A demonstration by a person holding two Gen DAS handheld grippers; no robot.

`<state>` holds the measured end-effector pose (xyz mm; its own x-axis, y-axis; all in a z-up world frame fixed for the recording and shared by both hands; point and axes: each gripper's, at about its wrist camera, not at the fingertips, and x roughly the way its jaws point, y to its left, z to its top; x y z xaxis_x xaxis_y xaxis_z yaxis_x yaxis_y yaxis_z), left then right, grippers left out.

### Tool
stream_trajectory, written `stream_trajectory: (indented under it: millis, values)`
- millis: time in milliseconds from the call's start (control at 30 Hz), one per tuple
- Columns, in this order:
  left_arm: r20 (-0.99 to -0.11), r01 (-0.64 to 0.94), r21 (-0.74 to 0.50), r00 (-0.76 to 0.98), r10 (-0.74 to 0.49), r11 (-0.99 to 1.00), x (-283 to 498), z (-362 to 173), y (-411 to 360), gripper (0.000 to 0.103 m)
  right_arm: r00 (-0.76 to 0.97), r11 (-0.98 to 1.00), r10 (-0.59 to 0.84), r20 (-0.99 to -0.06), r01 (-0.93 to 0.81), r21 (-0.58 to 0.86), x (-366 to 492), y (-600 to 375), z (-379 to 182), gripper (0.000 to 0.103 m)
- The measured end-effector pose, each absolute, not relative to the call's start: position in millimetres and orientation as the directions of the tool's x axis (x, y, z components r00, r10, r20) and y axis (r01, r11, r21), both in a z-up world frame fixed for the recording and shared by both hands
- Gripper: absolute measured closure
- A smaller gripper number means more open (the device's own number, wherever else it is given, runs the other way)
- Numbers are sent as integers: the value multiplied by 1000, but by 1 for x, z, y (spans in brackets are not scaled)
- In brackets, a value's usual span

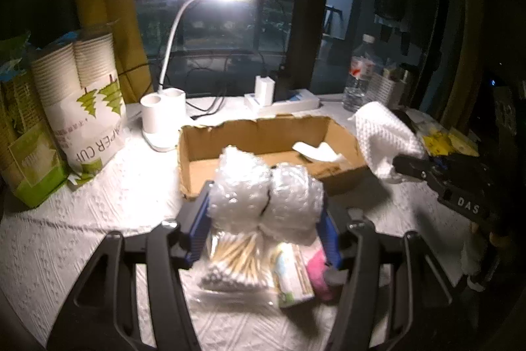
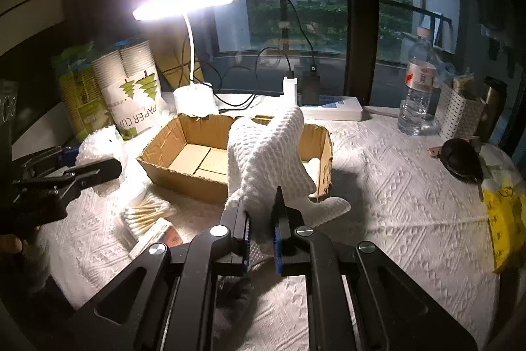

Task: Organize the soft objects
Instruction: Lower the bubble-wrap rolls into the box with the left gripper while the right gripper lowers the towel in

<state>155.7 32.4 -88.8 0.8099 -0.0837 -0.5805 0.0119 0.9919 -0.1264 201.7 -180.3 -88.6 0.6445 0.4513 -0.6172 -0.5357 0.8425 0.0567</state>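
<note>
Left gripper [image 1: 266, 219] jaws clamp bubble wrap [image 1: 263, 196]; right gripper [image 2: 261, 229] jaws pinch a white waffle cloth [image 2: 266, 153]. Both hang near the cardboard box [image 2: 171, 166] mid-bench, likely for dropping in.

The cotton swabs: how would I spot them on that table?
Start at the cardboard box under the lamp. On the white cloth just in front of it lies a clear pack of cotton swabs, the only thing with thin wooden sticks.
</note>
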Motion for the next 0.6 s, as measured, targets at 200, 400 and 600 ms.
stream_trajectory:
  millis: [200,400,600]
  values:
    - [-578,-20,-118,814,-53,993,173,-88,42,45,634,834,463,-619,-548,62,219,-176,-89,91]
    - [-573,-52,-114,819,-23,992,191,-88,52,45,626,829,472,-620,-555,70,238,-173,-91,91]
    - [-574,-72,-120,819,-10,990,208,-91,60,45,617,831,470,-631,-550,81,259,-171,-97,91]
